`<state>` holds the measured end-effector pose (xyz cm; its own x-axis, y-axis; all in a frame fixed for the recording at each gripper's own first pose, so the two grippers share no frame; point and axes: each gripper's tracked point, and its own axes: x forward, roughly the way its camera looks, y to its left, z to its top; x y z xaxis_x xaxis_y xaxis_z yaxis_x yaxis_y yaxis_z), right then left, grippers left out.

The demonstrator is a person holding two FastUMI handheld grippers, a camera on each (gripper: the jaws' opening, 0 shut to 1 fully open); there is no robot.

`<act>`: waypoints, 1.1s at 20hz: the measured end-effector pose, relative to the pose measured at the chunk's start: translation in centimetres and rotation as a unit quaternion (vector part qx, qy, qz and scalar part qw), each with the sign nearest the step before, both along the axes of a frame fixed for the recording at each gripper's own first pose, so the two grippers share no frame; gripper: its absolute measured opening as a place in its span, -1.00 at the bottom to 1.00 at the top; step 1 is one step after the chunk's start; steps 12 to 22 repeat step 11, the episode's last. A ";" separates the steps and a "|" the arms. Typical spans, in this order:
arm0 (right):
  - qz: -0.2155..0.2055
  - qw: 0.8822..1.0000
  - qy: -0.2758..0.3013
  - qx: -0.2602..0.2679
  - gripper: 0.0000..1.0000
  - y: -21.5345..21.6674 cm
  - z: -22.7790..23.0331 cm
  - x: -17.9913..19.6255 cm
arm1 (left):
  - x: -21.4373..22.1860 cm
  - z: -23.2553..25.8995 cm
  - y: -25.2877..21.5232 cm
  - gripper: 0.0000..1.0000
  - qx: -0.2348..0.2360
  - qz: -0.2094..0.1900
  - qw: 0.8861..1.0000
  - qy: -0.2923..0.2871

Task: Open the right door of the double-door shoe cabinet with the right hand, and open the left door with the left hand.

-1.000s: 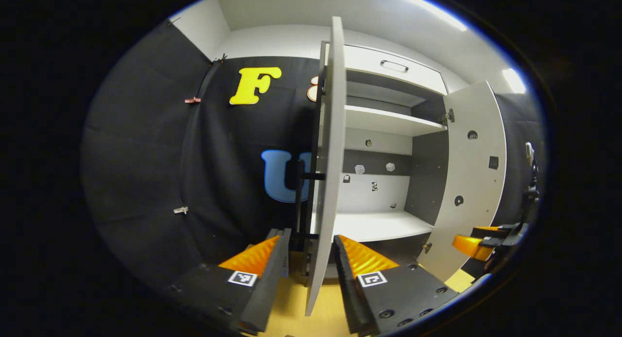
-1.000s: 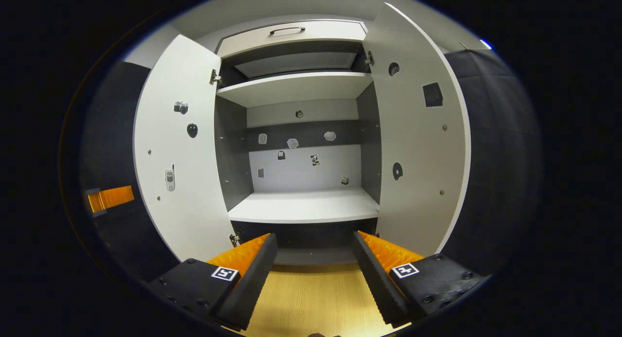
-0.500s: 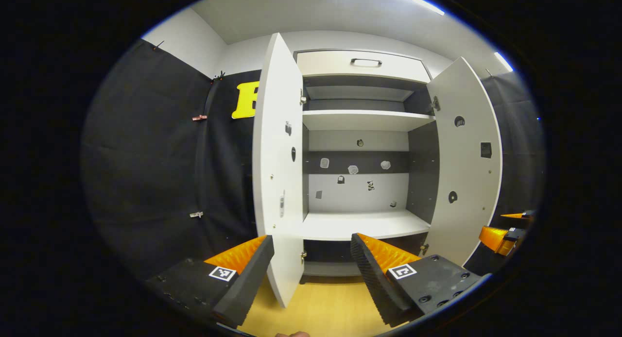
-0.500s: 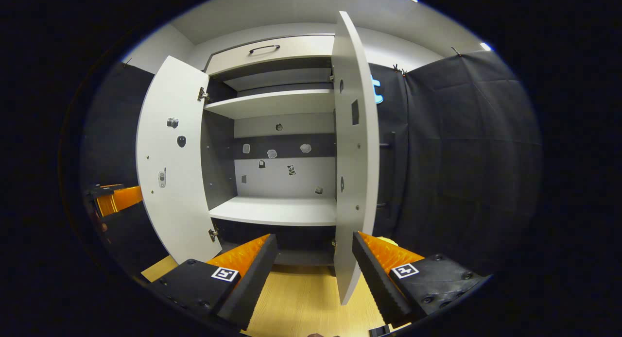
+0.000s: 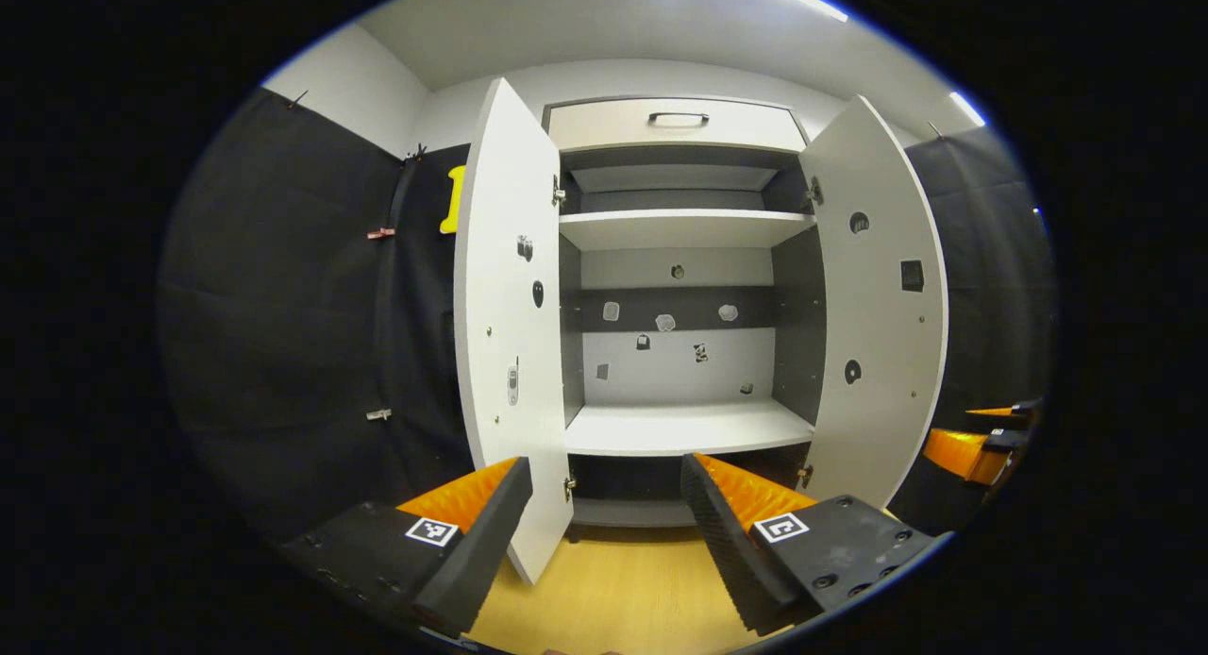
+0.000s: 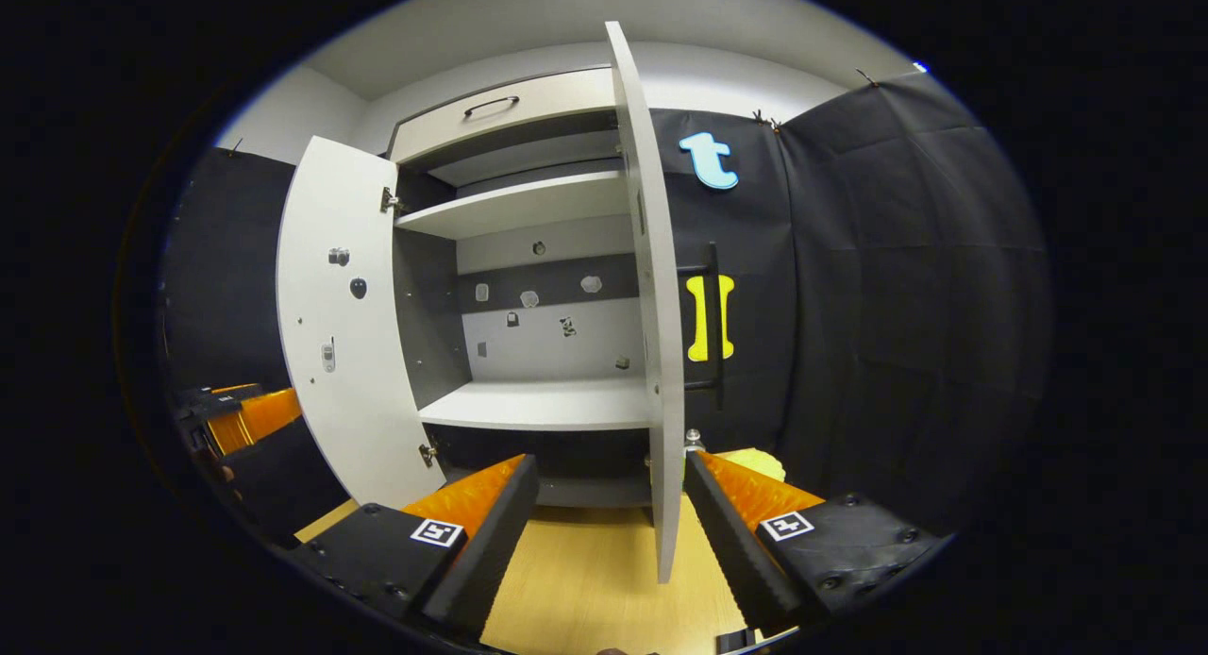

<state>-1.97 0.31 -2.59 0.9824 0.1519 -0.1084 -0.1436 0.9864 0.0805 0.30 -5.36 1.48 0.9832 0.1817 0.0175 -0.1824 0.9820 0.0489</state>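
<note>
In the left gripper view, the left gripper (image 5: 604, 532) stood released, its two fingers (image 5: 481, 532) spread wide apart with nothing between them except the wooden floor (image 5: 613, 589) below. It hung in front of the shoe cabinet (image 5: 675, 126), apart from both doors. The left door (image 5: 510, 353) swung out toward the camera, its lower corner reaching down just beside the gripper's left finger, though whether the two touched could not be told. The right door (image 5: 878, 306) stood open on the far side, its inner face carrying a few small dark marks. Between the doors the cabinet lay open: an upper shelf (image 5: 679, 228), a lower shelf (image 5: 689, 428) and a back panel (image 5: 675, 367) dotted with small stickers. Above them sat a drawer front with a dark handle (image 5: 678, 119). At the far right edge of this view, part of the right gripper (image 5: 977, 443) appeared, low and beyond the right door.

In the right gripper view, the right gripper (image 6: 609, 532) was likewise released, its fingers (image 6: 746, 532) parted and holding nothing. The right door (image 6: 656, 334) was seen nearly edge-on, its bottom edge hanging in the gap between the fingers, nearer the right one, without being pinched. The left door (image 6: 335, 344) stood open farther off, and beyond it, low at the left edge, the left gripper (image 6: 241, 419) came into sight.
</note>
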 end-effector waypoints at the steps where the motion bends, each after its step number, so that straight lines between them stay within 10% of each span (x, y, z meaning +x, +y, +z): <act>1: -0.001 1.000 -0.001 0.001 0.97 1.1 -0.1 -0.1 | 0.1 0.2 0.3 0.96 0.004 -0.005 1.000 -0.003; 22: -0.026 1.000 0.000 0.003 0.97 5.2 -1.0 -0.4 | 0.9 -1.4 2.2 0.96 0.010 -0.052 0.999 -0.003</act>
